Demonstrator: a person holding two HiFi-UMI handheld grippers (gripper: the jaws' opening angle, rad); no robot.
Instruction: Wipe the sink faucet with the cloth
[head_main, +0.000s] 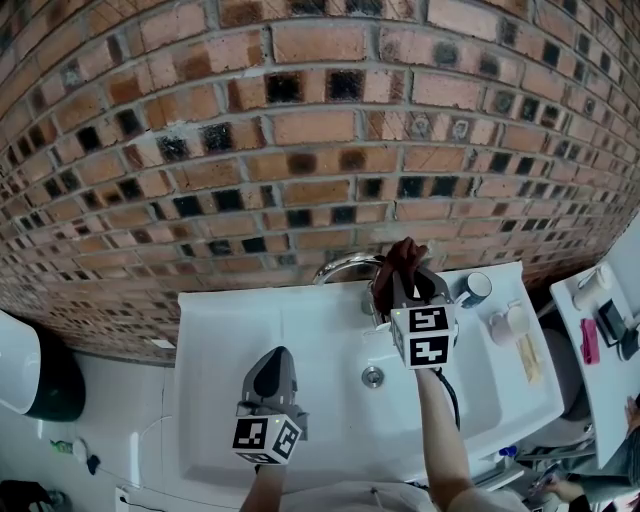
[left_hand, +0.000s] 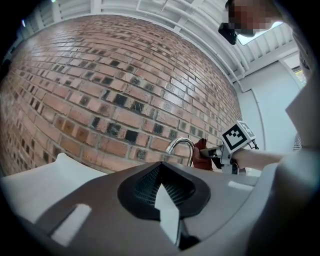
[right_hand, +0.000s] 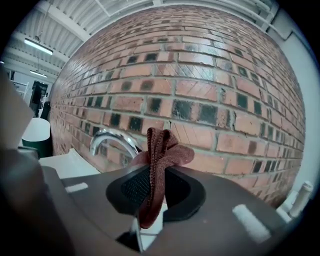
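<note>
A dark red cloth (right_hand: 159, 165) is pinched in my right gripper (right_hand: 150, 192), which is shut on it; a bunch of it sticks up past the jaws. From the head view the cloth (head_main: 398, 266) sits at the right end of the curved chrome faucet (head_main: 345, 267), at the back of the white sink (head_main: 230, 330). The faucet (right_hand: 112, 141) arcs just left of the cloth in the right gripper view. My left gripper (head_main: 270, 377) hovers over the basin's left half, jaws closed on nothing. Its own view shows the faucet (left_hand: 181, 148) and cloth (left_hand: 201, 154) ahead to the right.
A brick wall (head_main: 300, 150) rises right behind the sink. On the sink's right ledge stand a small cup (head_main: 475, 290) and a white bottle (head_main: 508, 322). The drain (head_main: 372, 377) lies mid-basin. A white shelf (head_main: 600, 330) with small items is at far right.
</note>
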